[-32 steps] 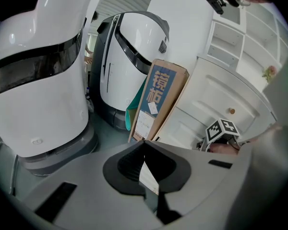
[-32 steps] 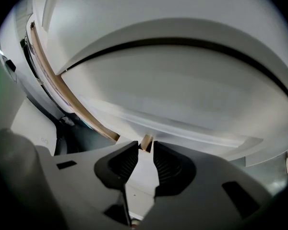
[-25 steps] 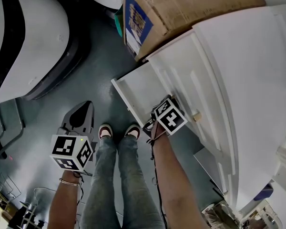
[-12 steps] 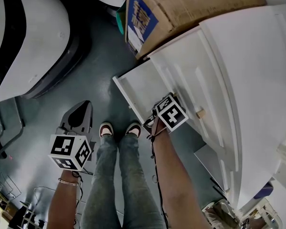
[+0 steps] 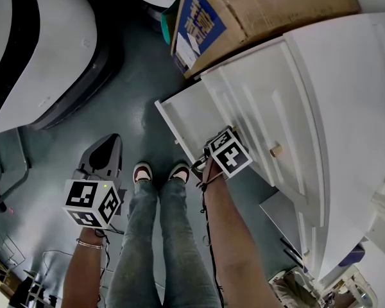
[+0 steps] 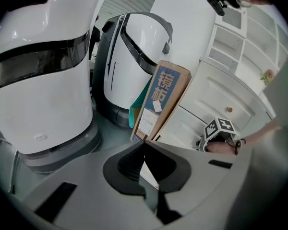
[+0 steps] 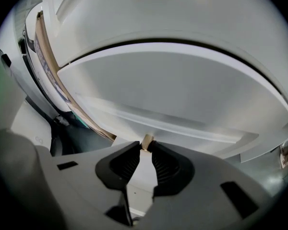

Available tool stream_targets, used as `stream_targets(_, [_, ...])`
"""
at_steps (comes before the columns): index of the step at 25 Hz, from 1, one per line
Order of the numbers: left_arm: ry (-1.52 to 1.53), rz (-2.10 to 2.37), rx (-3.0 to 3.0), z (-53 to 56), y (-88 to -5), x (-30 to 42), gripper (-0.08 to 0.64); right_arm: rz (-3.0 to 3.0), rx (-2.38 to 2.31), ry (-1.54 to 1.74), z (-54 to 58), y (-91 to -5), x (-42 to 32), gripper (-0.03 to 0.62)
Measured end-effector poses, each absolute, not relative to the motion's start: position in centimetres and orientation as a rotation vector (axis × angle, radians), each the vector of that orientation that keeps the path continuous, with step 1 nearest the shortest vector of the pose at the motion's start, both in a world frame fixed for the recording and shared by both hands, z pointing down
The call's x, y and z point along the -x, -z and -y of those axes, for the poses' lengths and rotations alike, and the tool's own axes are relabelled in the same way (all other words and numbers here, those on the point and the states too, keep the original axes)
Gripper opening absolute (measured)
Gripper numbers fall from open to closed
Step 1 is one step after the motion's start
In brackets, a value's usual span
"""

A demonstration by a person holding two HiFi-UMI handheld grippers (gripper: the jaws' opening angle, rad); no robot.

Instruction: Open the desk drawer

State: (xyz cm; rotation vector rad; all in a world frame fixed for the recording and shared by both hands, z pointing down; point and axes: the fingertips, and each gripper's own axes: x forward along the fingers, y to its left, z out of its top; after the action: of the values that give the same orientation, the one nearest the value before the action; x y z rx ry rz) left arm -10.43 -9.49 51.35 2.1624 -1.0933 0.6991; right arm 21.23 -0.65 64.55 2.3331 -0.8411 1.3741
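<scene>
Pull in hand: right tool (image 7: pixel 145 150), jaws just closing, pinched the knob (image 7: pixel 147 140). The drawer (image 5: pixel 187 117) stood part-open at the counter front. The left tool (image 6: pixel 144 145) was idle, jaws together and empty. Next: likely a steady, straight pull without slipping off.

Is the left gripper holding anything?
No, the left gripper has its jaw tips together with nothing between them.

white desk drawer (image 5: pixel 183 117), pulled partway out of the white desk (image 5: pixel 321 95) — a shallow tray jutting over the floor (image 5: pixel 128 108), level, small tan round knob (image 7: pixel 146 142) on its front panel
</scene>
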Motion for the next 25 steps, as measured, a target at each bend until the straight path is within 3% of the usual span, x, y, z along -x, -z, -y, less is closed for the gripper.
stream_targets(25, [-0.676, 1.1, -2.159, 9.4, -51.7, 16.3, 0.017, 0.808, -2.336, -1.384, -1.3, -64.7, -15.9, 0.083])
